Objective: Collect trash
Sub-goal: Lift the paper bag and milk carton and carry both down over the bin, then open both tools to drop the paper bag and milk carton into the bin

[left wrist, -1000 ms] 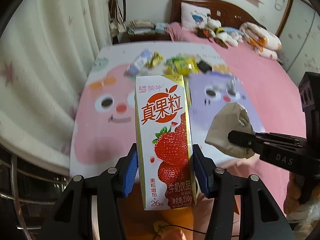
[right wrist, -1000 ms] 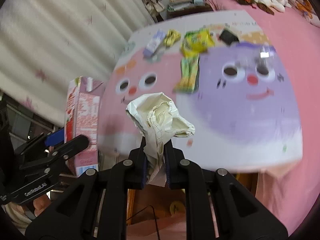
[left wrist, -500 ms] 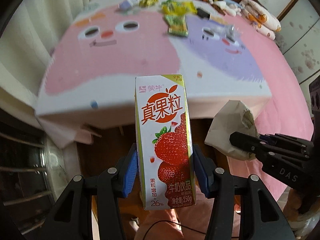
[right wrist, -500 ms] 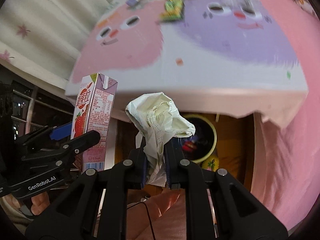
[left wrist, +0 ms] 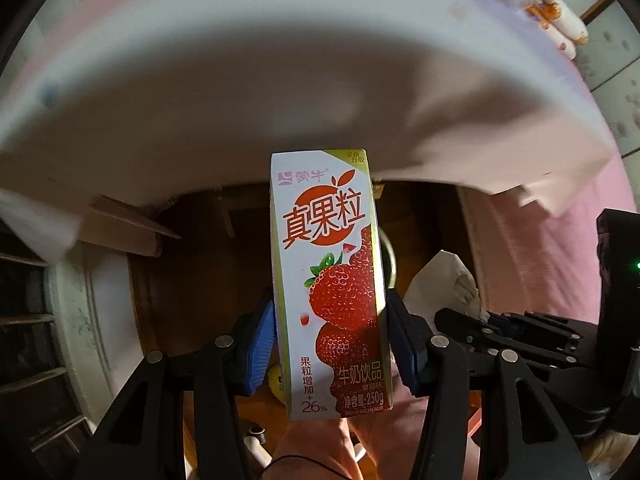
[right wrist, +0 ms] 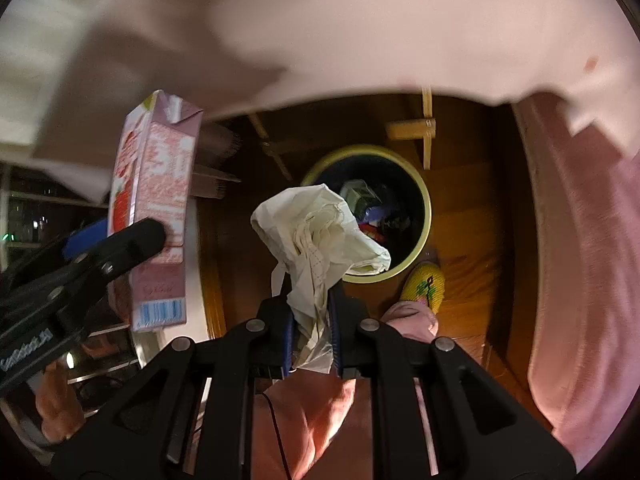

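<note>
A strawberry milk carton (left wrist: pixel 330 280) stands upright between blue pads, with my left gripper (left wrist: pixel 330 344) shut on it. The same carton (right wrist: pixel 154 216) shows at the left of the right wrist view. My right gripper (right wrist: pixel 311 312) is shut on a crumpled white paper wad (right wrist: pixel 320 236), also visible as the wad (left wrist: pixel 440 284) at the right of the left wrist view. Below and beyond the wad sits a round bin with a yellow rim (right wrist: pixel 424 216) on the wooden floor, holding several pieces of trash. Both grippers hang below the table edge.
The tablecloth's hanging edge (left wrist: pixel 240 100) fills the top of both views. Wooden table struts (right wrist: pixel 426 128) cross behind the bin. A pink bedspread (right wrist: pixel 580 240) drapes at the right. A yellow slipper (right wrist: pixel 424 286) and pink-trousered legs (right wrist: pixel 312 412) lie near the bin.
Both grippers have dropped from above the tabletop to below its edge, still holding the carton and the wad. The bin under the table now sits closer, just beyond the wad.
</note>
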Demonstrator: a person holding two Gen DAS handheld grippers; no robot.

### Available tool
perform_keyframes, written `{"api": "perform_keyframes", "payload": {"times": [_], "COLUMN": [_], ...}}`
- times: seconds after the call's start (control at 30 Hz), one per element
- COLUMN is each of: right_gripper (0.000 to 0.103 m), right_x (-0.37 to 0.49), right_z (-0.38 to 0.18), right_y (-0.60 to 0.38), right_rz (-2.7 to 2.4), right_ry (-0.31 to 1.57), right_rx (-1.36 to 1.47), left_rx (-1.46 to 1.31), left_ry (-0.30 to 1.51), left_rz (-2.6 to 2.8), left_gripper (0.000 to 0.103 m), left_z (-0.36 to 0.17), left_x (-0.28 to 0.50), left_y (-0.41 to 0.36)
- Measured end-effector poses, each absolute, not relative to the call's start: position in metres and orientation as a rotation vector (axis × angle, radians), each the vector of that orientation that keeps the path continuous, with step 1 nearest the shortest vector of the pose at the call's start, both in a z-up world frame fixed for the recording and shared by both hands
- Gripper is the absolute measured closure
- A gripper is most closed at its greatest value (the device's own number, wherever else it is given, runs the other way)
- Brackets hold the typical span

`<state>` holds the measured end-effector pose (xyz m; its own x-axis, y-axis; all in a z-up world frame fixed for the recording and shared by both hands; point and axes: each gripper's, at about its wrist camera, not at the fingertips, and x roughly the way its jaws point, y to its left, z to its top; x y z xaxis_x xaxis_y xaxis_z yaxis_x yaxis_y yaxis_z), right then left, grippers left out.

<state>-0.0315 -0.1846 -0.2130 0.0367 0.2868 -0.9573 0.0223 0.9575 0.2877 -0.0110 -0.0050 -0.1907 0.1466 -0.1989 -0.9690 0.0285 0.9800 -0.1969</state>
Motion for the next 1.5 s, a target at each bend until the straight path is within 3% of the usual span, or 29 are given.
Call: {"api": "perform_keyframes", "payload": {"times": [0.4, 0.5, 0.57, 0.67, 0.73, 1.1, 1.5], "right_gripper": [0.087, 0.072, 0.057, 0.057, 0.056, 0.056, 0.056], "right_x": [-0.007, 0.000, 0.002, 0.005, 0.005, 0.003, -0.010], "right_z": [-0.382, -0.404, -0.412, -0.417, -0.415, -0.358, -0.212], "right_y": [-0.214, -0.221, -0.226, -0.229, -0.232, -0.233, -0.221], "right_rz": [0.113, 0.092, 0.071, 0.060, 0.060, 0.084, 0.155], "right_ry": [1.601, 1.588, 1.571, 1.557, 1.552, 1.538, 1.446], "right_rx": [0.344, 0.402, 0.424, 0.438, 0.446, 0.489, 0.568], "left_rx": [-0.105, -0.098, -0.109, -0.124, -0.123, -0.139, -0.178], "left_ry": [1.478, 1.488, 1.498, 1.495, 1.478, 1.379, 1.149], "left_rz": [-0.150, -0.143, -0.137, -0.118, -0.104, -0.088, -0.159], "left_gripper": [0.050, 0.049, 0.040, 0.025, 0.023, 0.022, 0.022], "left_z": [-0.337, -0.357, -0.369, -0.378, -0.376, -0.294, -0.116], "left_x": [0.011, 0.018, 0.024, 0.030, 0.032, 0.031, 0.037], "left_y": [-0.044, -0.052, -0.051, -0.046, -0.046, -0.027, -0.007]}}
